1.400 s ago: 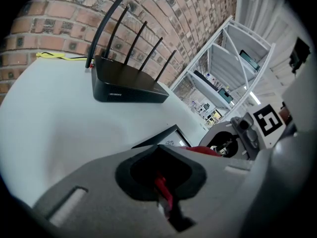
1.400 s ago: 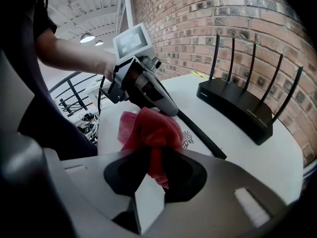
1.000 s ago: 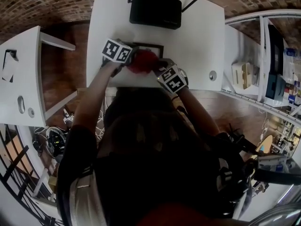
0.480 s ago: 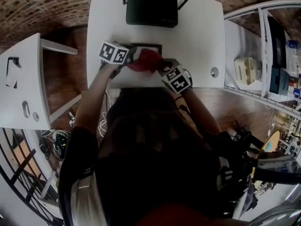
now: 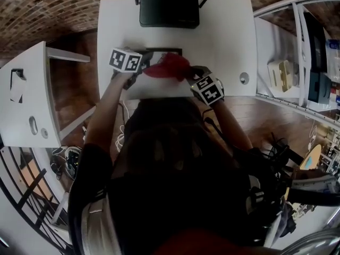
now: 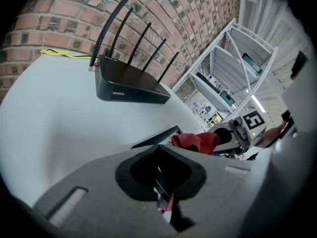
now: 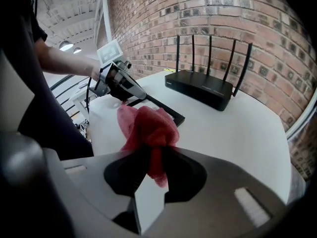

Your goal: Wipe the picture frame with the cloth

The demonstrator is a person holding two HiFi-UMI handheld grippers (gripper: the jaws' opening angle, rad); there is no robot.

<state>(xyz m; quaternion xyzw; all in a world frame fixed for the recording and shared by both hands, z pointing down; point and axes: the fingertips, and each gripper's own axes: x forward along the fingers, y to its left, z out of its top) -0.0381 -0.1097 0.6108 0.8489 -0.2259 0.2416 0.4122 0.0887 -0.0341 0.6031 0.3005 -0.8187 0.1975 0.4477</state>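
Far brick wall (image 5: 53, 4) behind white table (image 5: 228, 36); wooden floor (image 5: 71, 86) below; white shelving (image 5: 296, 47) at right, second white table (image 5: 26, 94) at left.

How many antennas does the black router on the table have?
5 antennas. All stand in one row along the back edge of the router, at the far end of the table by the brick wall; none seems hidden in the left gripper view.
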